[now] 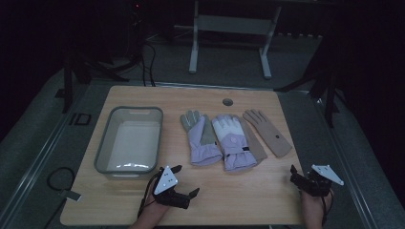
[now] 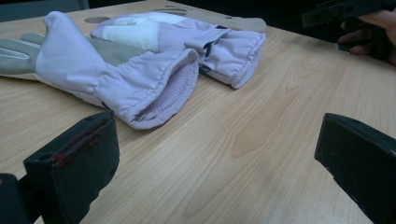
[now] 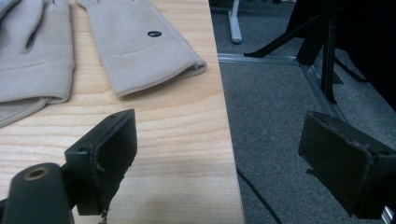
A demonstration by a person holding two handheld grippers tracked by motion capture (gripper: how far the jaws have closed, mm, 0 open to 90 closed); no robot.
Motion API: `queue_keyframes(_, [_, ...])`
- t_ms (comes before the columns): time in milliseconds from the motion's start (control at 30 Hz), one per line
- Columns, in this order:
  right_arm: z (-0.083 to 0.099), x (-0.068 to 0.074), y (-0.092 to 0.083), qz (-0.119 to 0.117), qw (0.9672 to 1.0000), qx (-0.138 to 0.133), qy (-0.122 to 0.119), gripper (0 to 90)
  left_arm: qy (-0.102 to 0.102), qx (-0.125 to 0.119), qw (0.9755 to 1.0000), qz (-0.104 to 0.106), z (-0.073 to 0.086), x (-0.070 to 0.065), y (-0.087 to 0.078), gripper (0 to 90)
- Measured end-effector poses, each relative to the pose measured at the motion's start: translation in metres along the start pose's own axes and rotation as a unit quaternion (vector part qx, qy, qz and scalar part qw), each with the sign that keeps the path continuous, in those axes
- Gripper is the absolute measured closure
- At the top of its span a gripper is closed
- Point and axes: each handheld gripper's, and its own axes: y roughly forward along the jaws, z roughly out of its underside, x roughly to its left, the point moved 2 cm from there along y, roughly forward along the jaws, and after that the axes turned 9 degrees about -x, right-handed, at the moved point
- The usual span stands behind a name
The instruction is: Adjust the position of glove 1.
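While both grippers sit low near the table's front edge, jaws on each stand wide w/ nothing between them. Left gripper (image 1: 184,181) is just in front of the lilac glove (image 1: 203,142); right gripper (image 1: 300,180) sits at the table's right front corner, near the beige glove (image 1: 267,132). High view gives the whole layout: grey tub (image 1: 102,148) on the left, then lilac glove, second lilac glove (image 1: 233,142) overlapping another beige one, & the beige glove farthest right, all flat on the wooden table (image 1: 239,195). Left gripper view adds what the top can't: the lilac glove's cuff (image 2: 163,95) gapes open toward the jaws, ribbed lining visible; other hand's gripper (image 2: 345,11) far off at top right. Right gripper view shows the beige glove's cuff (image 3: 149,74) close to the table edge, a small dark logo on it, & one jaw hanging out over grey carpet (image 3: 271,126). Nothing lies btw either gripper and its nearest glove.
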Motion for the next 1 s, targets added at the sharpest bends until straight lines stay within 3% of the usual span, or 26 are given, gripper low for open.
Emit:
queue_keyframes(333, [-0.003,-0.005,0.000,-0.023,0.9992,0.030,0.013,10.9,0.002,0.002,1.0000,0.003,0.000,0.000,0.000,0.0])
queue_keyframes(500, [-0.016,-0.009,0.000,-0.034,0.9981,0.047,0.023,10.9,-0.001,0.005,1.0000,0.003,0.000,0.000,0.000,0.0])
queue_keyframes(600, [-0.028,-0.007,-0.001,-0.038,0.9982,0.045,0.012,11.7,0.000,0.006,1.0000,0.003,0.000,0.001,-0.001,0.0])
queue_keyframes(733, [-0.042,-0.004,0.005,-0.097,0.9926,0.069,0.028,13.4,-0.003,0.009,1.0000,0.003,0.000,0.001,0.000,0.0])
queue_keyframes(900, [-0.061,0.006,0.007,-0.115,0.9921,0.049,0.005,13.6,-0.011,0.012,0.9998,0.007,0.000,0.003,0.000,0.0])
queue_keyframes(1000, [-0.078,0.011,0.006,-0.127,0.9913,0.036,0.005,12.9,-0.009,0.013,0.9999,0.007,0.000,0.003,0.000,0.0])
